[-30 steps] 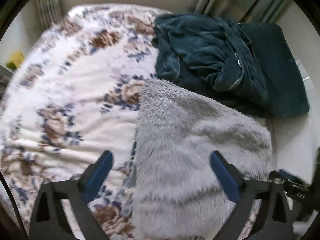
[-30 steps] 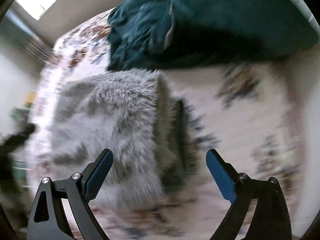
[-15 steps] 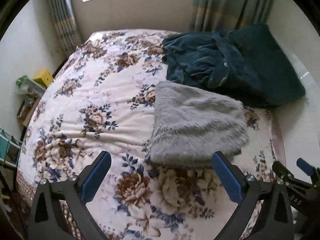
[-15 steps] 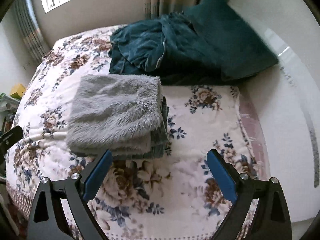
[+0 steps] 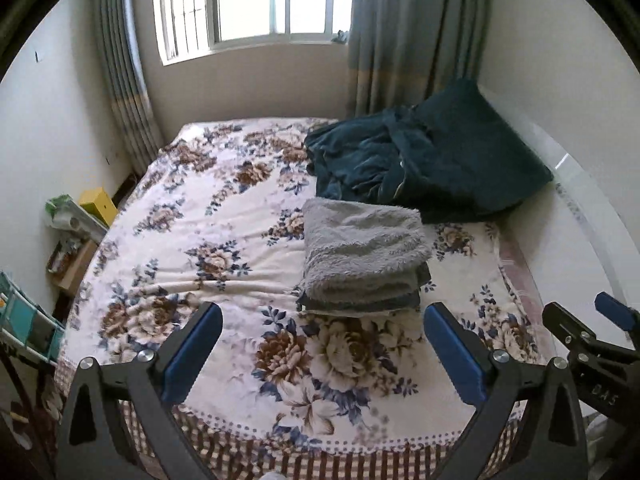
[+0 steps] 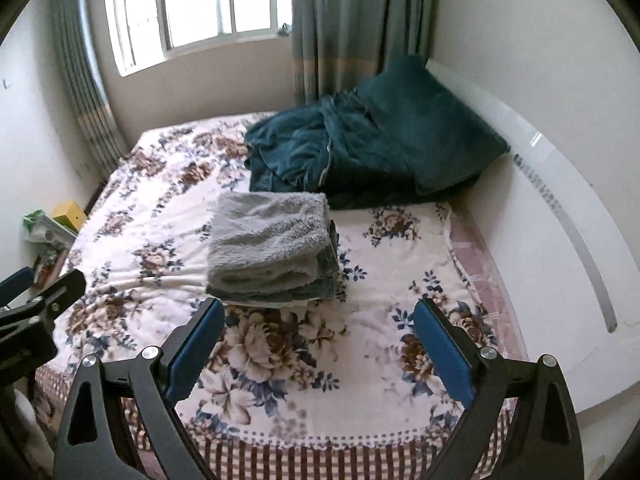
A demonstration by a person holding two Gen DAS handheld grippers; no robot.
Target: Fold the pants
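The grey fuzzy pants (image 5: 362, 258) lie folded in a thick stack on the floral bedspread (image 5: 192, 232), right of the bed's middle; they also show in the right wrist view (image 6: 272, 250). My left gripper (image 5: 322, 346) is open and empty, held above the bed's near edge, well short of the stack. My right gripper (image 6: 316, 340) is open and empty too, above the near edge. Each gripper shows at the edge of the other's view.
A dark teal blanket and pillow (image 5: 432, 160) lie heaped behind the pants against the white headboard (image 6: 560, 216). A window and curtains are at the far wall. Clutter with a yellow box (image 5: 98, 202) stands on the floor at the left.
Both grippers have pulled back and up from close over the pants to above the bed's near edge. The folded stack has stayed in place.
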